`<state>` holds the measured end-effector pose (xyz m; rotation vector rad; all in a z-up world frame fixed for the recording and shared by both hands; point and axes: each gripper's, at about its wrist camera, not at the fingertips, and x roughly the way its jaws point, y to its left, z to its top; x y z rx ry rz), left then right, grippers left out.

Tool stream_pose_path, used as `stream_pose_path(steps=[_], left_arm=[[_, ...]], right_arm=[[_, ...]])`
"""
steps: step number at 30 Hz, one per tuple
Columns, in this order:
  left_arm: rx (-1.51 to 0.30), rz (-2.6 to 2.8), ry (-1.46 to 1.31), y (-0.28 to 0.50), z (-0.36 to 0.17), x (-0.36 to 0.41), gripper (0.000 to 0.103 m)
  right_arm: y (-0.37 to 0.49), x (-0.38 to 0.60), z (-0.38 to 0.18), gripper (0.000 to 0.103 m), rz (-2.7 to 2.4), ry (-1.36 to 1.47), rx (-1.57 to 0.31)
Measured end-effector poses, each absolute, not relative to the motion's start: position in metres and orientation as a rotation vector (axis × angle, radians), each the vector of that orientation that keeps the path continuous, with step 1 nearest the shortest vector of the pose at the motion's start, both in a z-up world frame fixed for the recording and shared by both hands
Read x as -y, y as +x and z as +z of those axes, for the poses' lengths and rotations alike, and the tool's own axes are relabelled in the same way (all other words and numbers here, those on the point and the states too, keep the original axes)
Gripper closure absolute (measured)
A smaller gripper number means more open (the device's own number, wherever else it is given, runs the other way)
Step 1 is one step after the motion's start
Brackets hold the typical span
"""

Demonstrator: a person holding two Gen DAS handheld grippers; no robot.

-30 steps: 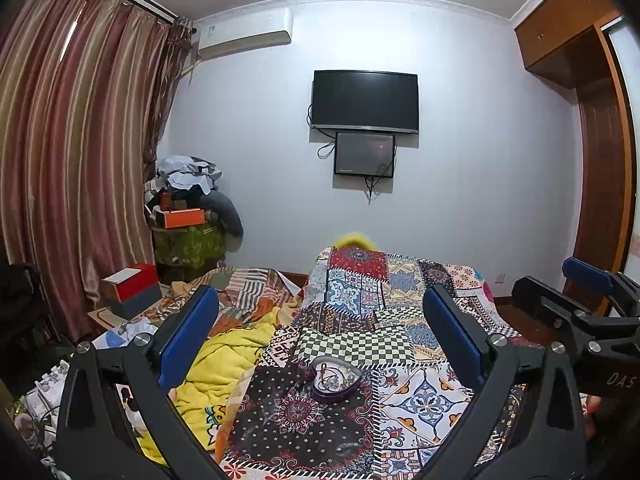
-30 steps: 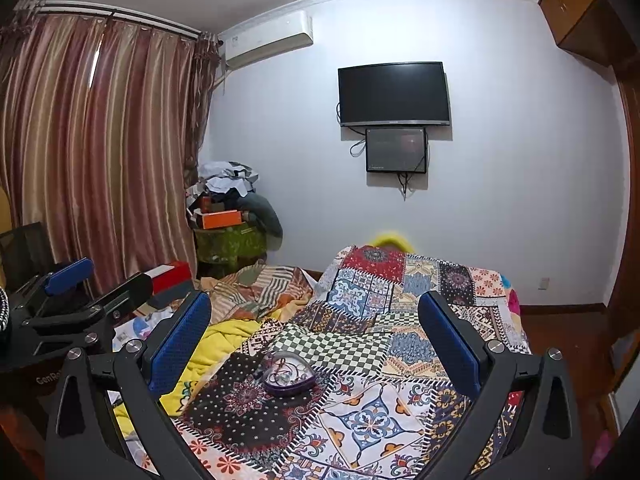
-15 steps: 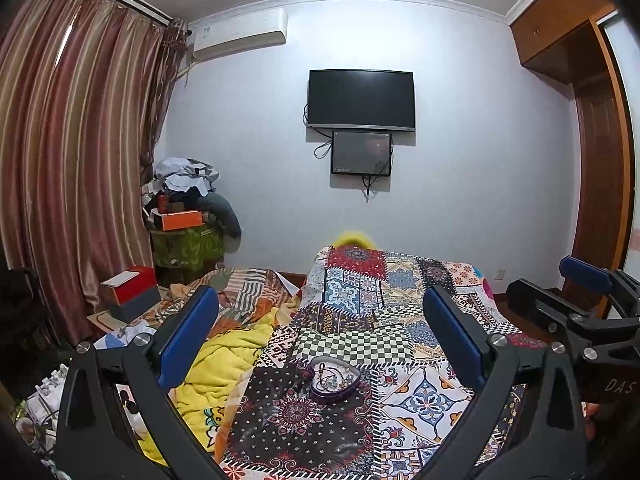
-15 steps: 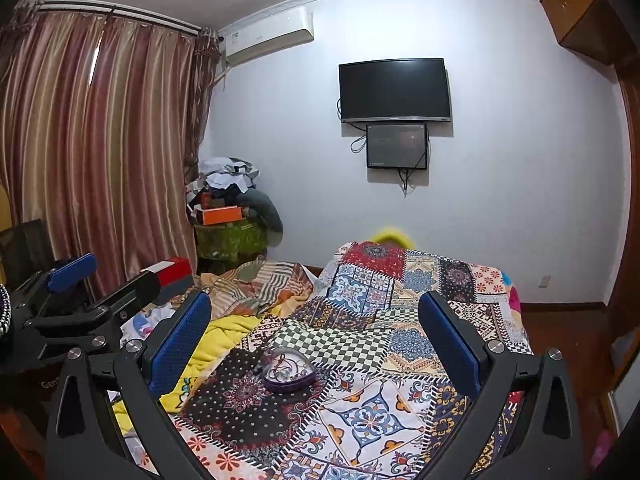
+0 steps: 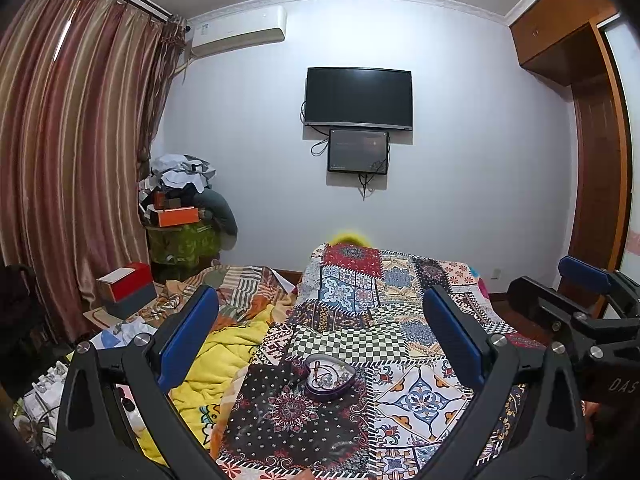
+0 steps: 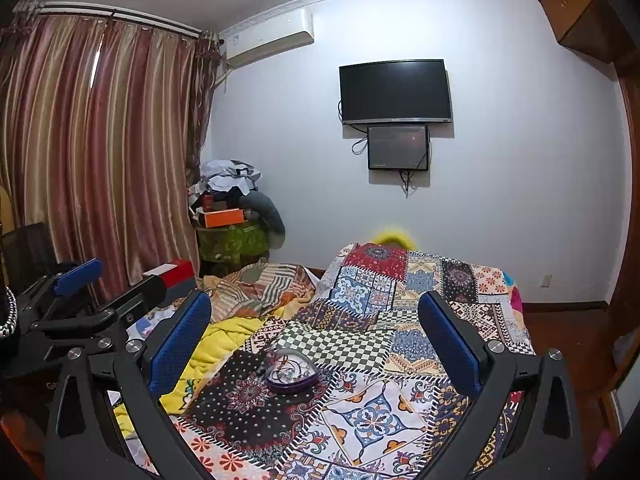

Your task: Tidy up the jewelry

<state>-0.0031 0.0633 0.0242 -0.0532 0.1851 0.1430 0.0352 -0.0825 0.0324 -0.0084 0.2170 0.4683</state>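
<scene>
Both grippers, left gripper [image 5: 320, 336] and right gripper [image 6: 316, 332], are hovering empty, jaws wide, nearing the heart-shaped jewelry dish [image 5: 330, 376]; reaching down comes next.

White-walled bedroom [image 5: 460, 160], striped curtains [image 5: 80, 160], wall television [image 5: 359, 96], air conditioner [image 5: 240, 30], patchwork-covered bed [image 5: 400, 300].

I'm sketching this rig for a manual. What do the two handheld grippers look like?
Both match. The left gripper and right gripper each have black angular frames with triangular cut-outs and silver bolts. The fingers carry blue textured pads. White lettering marks the right gripper's body in the left view. No cables or sleeves show.
</scene>
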Motion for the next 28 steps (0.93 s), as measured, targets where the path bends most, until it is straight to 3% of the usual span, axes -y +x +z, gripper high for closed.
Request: stream_pose_path(steps=[28], left_arm=[[-0.199, 0.142, -0.094, -0.0008, 0.0251, -0.0713, 0.001]], right_arm=[[0.0371, 0.0838, 0.0321, 0.0, 0.466, 0.0, -0.217]])
